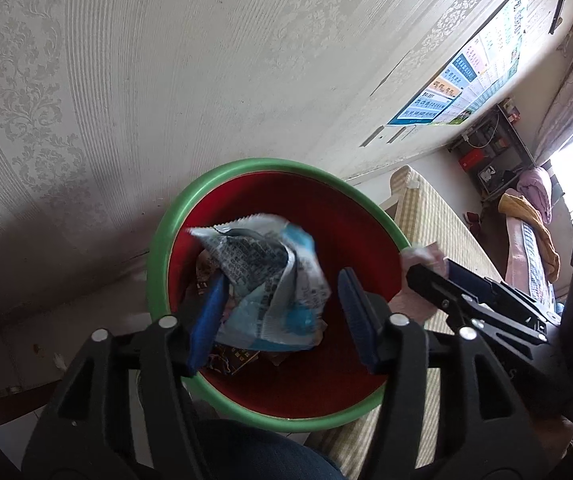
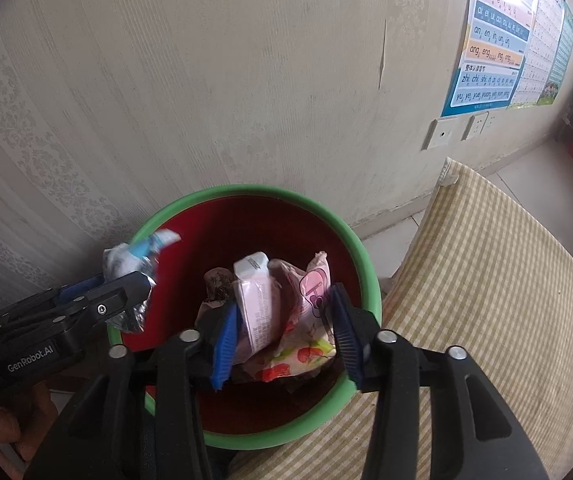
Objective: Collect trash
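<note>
Blue-padded fingers of the left gripper stand apart around a crumpled blue-white wrapper above the red bin, the right gripper likewise apart around pink packets; clinging foil could miss the bin.

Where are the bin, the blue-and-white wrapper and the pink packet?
bin (image 2: 246, 190): right wrist view, green rim at the back.
blue-and-white wrapper (image 1: 270, 276): left wrist view, crumpled middle.
pink packet (image 2: 256, 304): right wrist view, front face.
</note>
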A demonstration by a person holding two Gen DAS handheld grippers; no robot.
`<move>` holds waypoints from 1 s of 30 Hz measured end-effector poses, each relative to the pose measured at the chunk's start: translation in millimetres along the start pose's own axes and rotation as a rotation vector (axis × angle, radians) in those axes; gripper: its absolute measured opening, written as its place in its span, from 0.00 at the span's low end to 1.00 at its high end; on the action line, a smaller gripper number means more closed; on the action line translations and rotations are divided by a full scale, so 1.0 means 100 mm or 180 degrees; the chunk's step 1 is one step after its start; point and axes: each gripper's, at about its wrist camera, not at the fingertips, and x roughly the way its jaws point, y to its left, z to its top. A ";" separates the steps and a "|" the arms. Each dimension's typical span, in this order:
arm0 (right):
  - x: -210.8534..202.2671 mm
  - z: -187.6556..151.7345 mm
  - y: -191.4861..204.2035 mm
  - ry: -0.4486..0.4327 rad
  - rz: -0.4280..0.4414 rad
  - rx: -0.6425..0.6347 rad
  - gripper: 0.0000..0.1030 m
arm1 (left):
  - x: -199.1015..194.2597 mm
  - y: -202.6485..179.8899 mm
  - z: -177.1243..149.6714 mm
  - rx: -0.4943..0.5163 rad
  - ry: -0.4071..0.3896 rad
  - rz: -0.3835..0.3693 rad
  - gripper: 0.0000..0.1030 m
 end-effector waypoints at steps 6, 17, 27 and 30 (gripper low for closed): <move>-0.15 -0.02 0.01 -0.0100 -0.0084 -0.0025 0.74 | -0.16 -0.02 -0.02 -0.0029 -0.0130 0.0042 0.87; -0.85 -0.38 -0.30 -0.0312 -0.0332 0.0164 0.81 | -0.53 -0.45 -0.27 0.0087 -0.0255 -0.0033 0.94; -1.72 -1.20 -1.09 -0.0548 -0.0845 0.0750 0.81 | -0.68 -1.25 -0.82 0.0610 -0.0223 -0.0136 0.94; -1.95 -1.48 -1.27 -0.0605 -0.1026 0.0856 0.81 | -0.67 -1.56 -1.01 0.0871 -0.0251 -0.0119 0.94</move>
